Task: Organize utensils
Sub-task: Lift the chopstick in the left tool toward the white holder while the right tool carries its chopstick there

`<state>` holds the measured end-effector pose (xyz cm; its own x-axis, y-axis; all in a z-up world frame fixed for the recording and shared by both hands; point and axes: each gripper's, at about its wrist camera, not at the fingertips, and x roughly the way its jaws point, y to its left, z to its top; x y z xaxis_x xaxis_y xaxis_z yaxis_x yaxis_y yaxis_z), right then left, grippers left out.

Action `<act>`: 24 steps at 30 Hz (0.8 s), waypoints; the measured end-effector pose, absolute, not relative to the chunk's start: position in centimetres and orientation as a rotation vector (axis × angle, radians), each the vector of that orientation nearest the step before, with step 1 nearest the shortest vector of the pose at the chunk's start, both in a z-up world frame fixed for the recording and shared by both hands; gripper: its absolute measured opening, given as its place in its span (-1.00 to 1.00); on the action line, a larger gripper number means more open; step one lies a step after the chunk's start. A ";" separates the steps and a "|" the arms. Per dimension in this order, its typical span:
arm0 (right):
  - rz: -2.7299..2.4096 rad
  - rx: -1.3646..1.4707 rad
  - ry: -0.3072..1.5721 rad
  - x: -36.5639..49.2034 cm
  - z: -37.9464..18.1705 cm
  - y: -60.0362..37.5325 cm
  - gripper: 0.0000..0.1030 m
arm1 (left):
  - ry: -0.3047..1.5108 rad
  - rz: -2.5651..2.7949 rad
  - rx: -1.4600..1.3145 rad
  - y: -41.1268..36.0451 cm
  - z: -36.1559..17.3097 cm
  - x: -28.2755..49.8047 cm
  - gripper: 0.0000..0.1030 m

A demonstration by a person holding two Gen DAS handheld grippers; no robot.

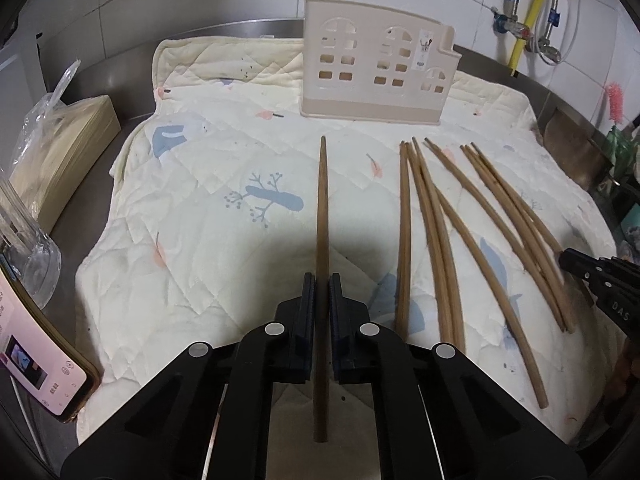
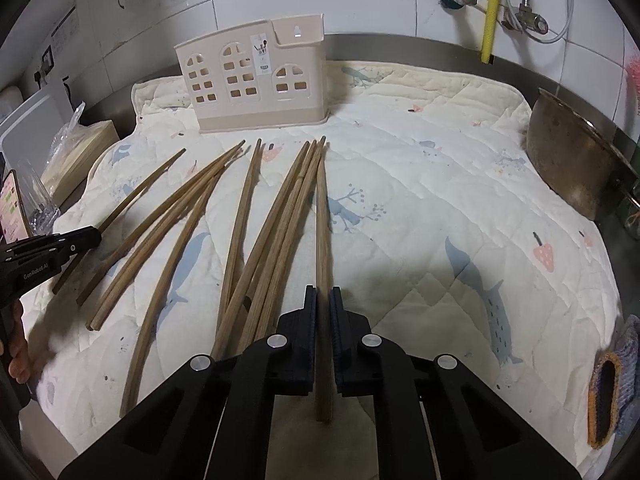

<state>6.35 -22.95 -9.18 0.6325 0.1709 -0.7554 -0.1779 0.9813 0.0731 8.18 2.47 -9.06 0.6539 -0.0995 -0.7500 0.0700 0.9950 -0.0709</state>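
My left gripper (image 1: 322,280) is shut on a wooden chopstick (image 1: 322,208) that points toward the beige house-shaped utensil holder (image 1: 376,76) at the back of the quilted mat (image 1: 200,200). My right gripper (image 2: 323,292) is shut on another wooden chopstick (image 2: 322,216), also pointing toward the holder (image 2: 252,80). Several loose chopsticks (image 1: 440,232) lie on the mat between the two grippers; they also show in the right wrist view (image 2: 200,232). The left gripper shows at the left edge of the right wrist view (image 2: 96,237), the right gripper at the right edge of the left wrist view (image 1: 562,258).
A phone (image 1: 36,360), a glass (image 1: 36,264) and a bagged stack of paper (image 1: 60,148) sit left of the mat. A metal bowl (image 2: 576,164) leans at the right. A knitted pad (image 2: 608,392) lies at the right edge. Tiled wall with pipes (image 2: 492,8) behind.
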 end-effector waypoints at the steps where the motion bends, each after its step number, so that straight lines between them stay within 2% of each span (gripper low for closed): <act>1: 0.200 -0.011 0.857 6.3 -9.0 -23.0 -0.87 | 0.850 -0.098 -0.040 2.5 -8.9 8.1 -0.89; 13: 0.201 -0.027 0.704 5.8 -3.7 -23.3 -0.87 | 0.764 -0.122 -0.041 3.2 -5.2 7.3 -0.90; 24: 0.261 -0.086 0.588 9.0 2.3 -22.7 -0.87 | 0.696 -0.180 -0.036 3.3 -0.8 8.9 -0.90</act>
<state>8.97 -22.71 2.34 0.8002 0.2190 -0.5583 -0.2680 0.9634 -0.0062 8.87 3.30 -0.83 0.7526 -0.1763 -0.6344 0.1525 0.9840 -0.0924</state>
